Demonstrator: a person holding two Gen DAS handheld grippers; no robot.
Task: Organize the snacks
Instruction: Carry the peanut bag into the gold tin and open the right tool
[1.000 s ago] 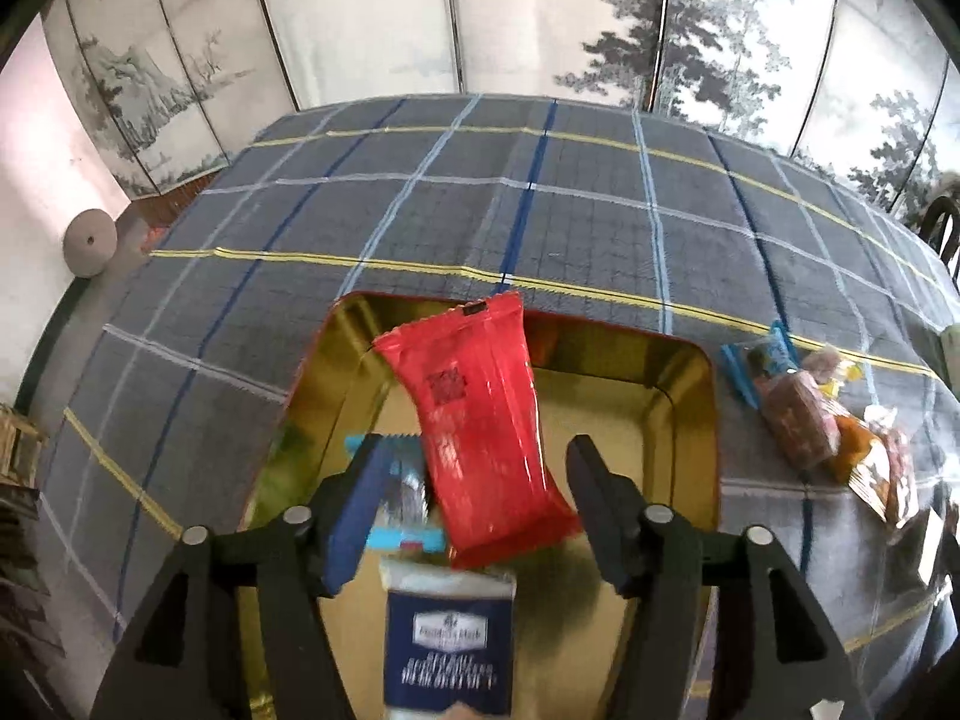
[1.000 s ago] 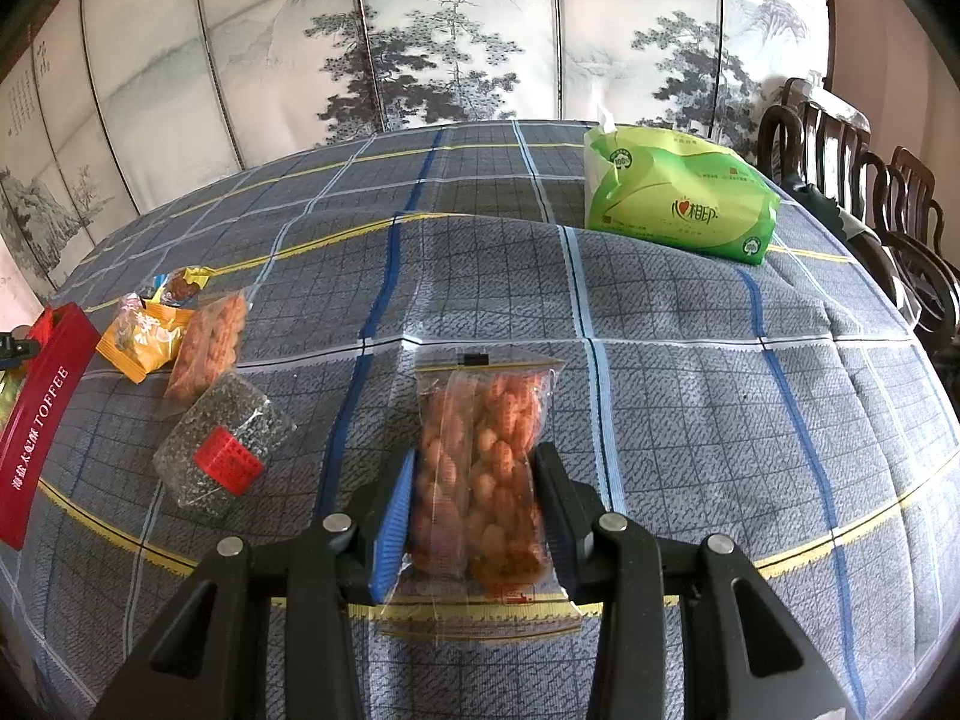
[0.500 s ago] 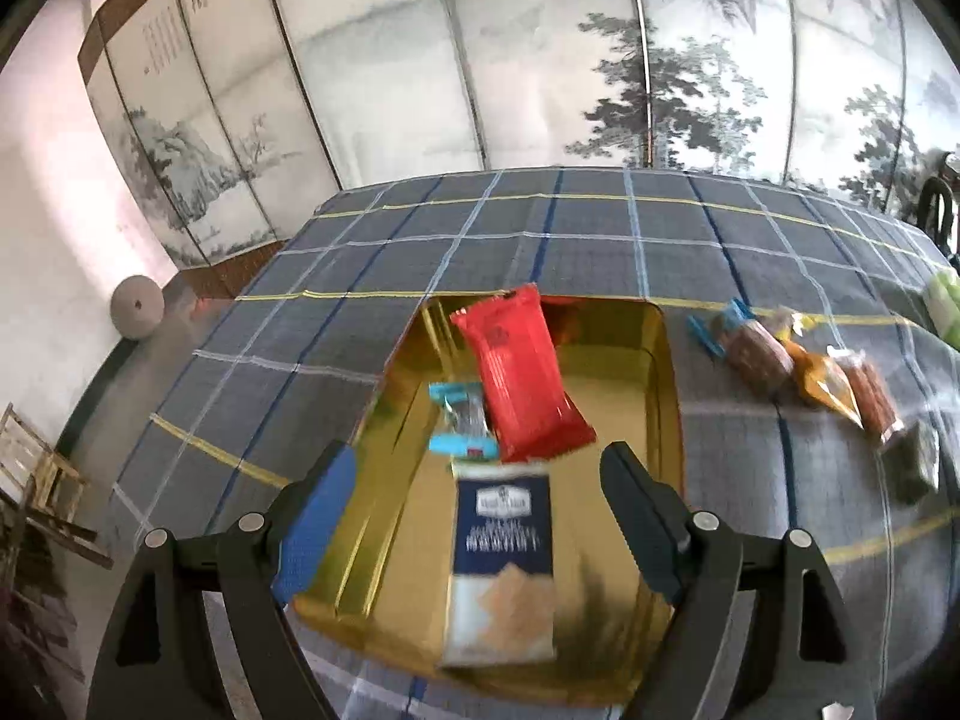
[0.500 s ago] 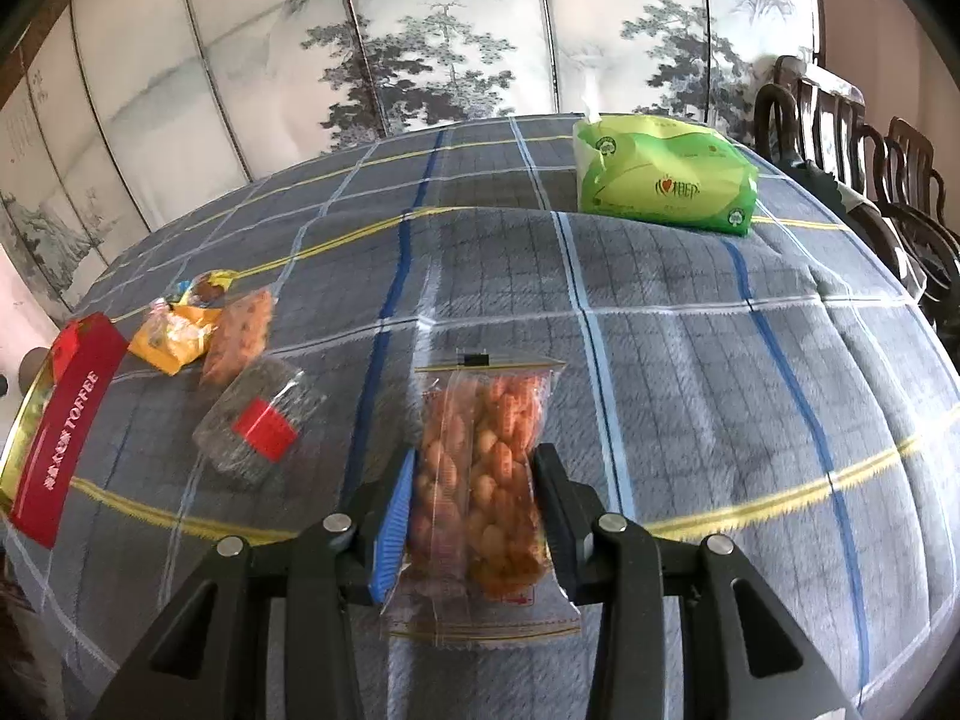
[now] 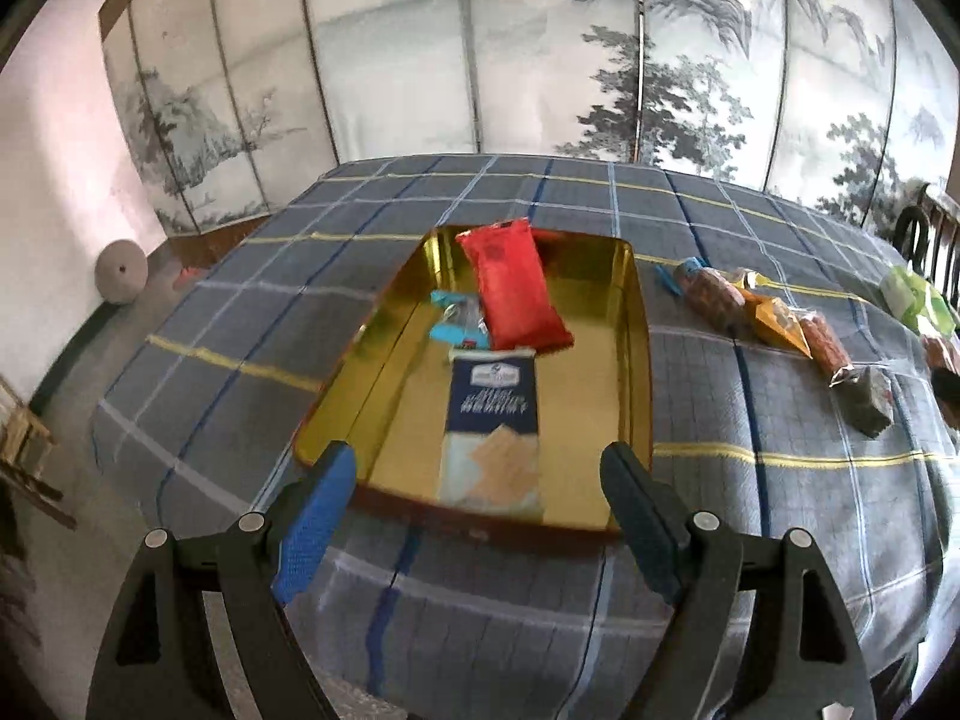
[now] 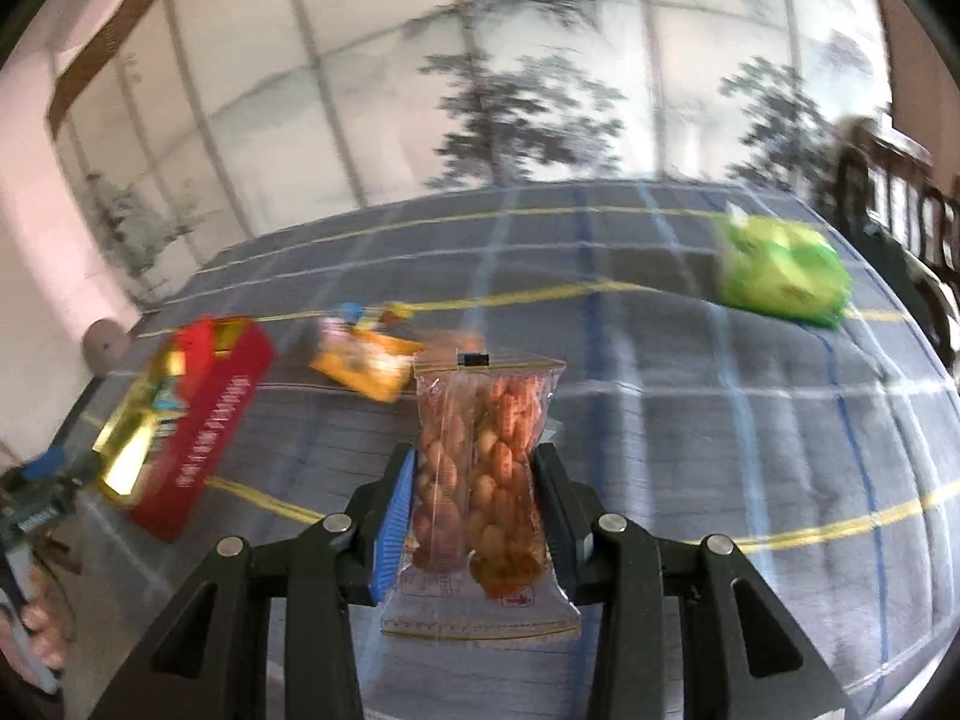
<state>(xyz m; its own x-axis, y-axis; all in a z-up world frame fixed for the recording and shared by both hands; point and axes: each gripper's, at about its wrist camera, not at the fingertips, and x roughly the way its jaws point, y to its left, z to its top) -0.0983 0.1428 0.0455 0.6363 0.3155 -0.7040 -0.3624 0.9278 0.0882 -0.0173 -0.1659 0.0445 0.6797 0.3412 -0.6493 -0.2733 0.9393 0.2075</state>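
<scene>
My right tongs (image 6: 474, 516) pinch a clear bag of peanuts (image 6: 483, 474) upright between their pads, lifted off the cloth (image 6: 750, 450), right of the tin (image 6: 198, 420). My left tongs (image 5: 480, 510) gape wide with nothing between them, at the tin's (image 5: 639, 372) near rim. Three packets lie in the tin: one red (image 5: 513, 288), one navy (image 5: 493, 420), one small teal (image 5: 459, 324). Right of the tin, four loose snacks (image 5: 774, 324) sit in a row, clear of my path; a green pack (image 6: 780, 273) lies farther off.

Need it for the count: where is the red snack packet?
Left wrist view: the red snack packet lies in the gold tin, far end, beside a small blue-wrapped snack.
</scene>
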